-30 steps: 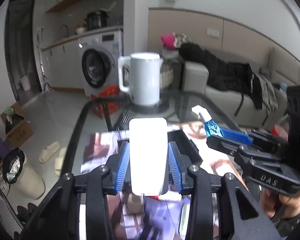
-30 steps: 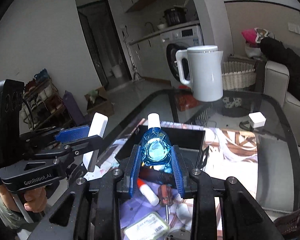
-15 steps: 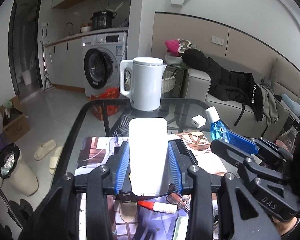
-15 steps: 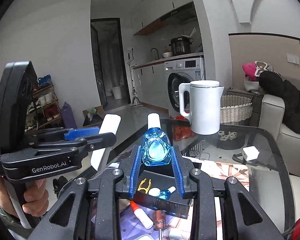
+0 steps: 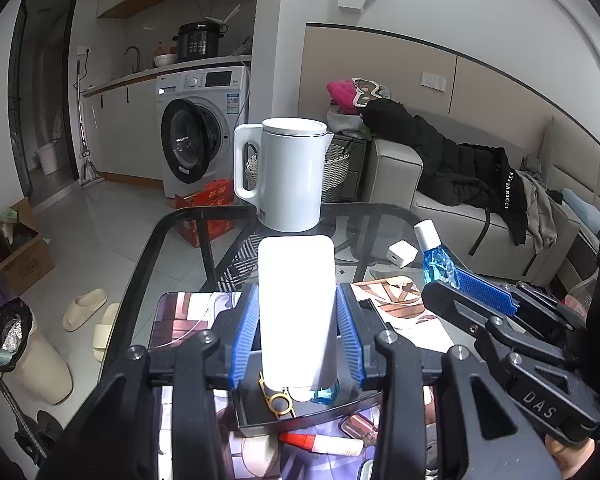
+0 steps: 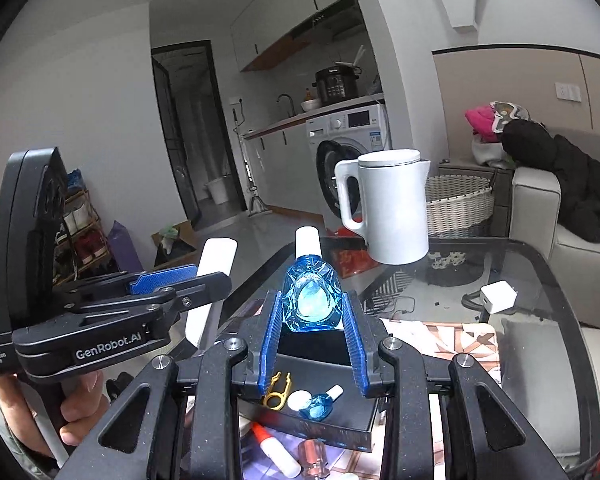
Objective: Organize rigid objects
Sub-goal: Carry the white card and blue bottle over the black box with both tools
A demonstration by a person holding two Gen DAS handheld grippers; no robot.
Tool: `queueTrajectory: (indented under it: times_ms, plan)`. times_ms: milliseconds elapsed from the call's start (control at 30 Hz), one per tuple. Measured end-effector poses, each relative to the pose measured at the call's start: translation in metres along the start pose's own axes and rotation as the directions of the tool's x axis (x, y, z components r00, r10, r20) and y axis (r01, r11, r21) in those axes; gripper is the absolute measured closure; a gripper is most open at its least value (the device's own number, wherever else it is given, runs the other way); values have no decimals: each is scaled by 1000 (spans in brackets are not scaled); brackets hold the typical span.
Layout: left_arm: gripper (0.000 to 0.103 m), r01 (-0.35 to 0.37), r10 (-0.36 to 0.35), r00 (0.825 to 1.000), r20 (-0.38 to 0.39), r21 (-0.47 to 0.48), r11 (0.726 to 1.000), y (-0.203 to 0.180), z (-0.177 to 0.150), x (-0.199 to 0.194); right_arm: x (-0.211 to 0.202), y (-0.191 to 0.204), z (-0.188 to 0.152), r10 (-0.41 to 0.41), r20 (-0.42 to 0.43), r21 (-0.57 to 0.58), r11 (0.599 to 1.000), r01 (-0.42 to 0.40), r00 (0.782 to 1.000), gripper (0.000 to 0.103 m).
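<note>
Left gripper (image 5: 296, 338) is clamped on a white block (image 5: 297, 304), held above the glass table (image 5: 172, 224); its long axis runs forward along the fingers, far end raised toward the kettle (image 5: 288, 174). Directly below lies the black tray (image 5: 256, 416), already holding a yellow clip (image 5: 278, 400) and a small blue bottle (image 6: 318, 404). Right gripper (image 6: 311, 340) is closed on a faceted blue bottle (image 6: 311, 300), white cap leading, long axis likewise forward and tilted up. Judgement: both items are carried clear of the tray, and the coming move is a descent; the tray lies beneath and slightly ahead of both tools, the left appearing somewhat nearer its front rim. A red-capped tube (image 5: 320, 442) remains on the mat before the tray.
</note>
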State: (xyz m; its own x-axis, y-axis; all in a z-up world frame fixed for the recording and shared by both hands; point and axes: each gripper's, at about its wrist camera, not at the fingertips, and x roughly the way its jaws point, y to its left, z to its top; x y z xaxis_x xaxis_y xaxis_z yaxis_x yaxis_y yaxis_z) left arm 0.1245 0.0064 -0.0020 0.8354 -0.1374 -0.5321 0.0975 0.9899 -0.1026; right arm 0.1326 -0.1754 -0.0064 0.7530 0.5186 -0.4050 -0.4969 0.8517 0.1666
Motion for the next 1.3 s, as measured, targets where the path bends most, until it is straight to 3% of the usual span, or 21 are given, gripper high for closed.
queueTrajectory:
  times_ms: [367,633,1033,1300]
  plan:
    - [65,1,-1,1000,-28,1,1000,11,-2,15,15,-1,2,-18,-11,1,1000,18,1000,73]
    - [65,20,-20,988,-150,-3,1000,9,-12,34,36,-1,-1,-39,-101,-15,999,38,994,73]
    - [65,34,-37,953,-302,-16,999,6,-24,66,67,-30,-19,-30,-287,92,994,59,957,72]
    - [65,33,-34,937,-348,-9,999,6,-30,77,82,-33,-33,-25,-368,84,995,59,930,72]
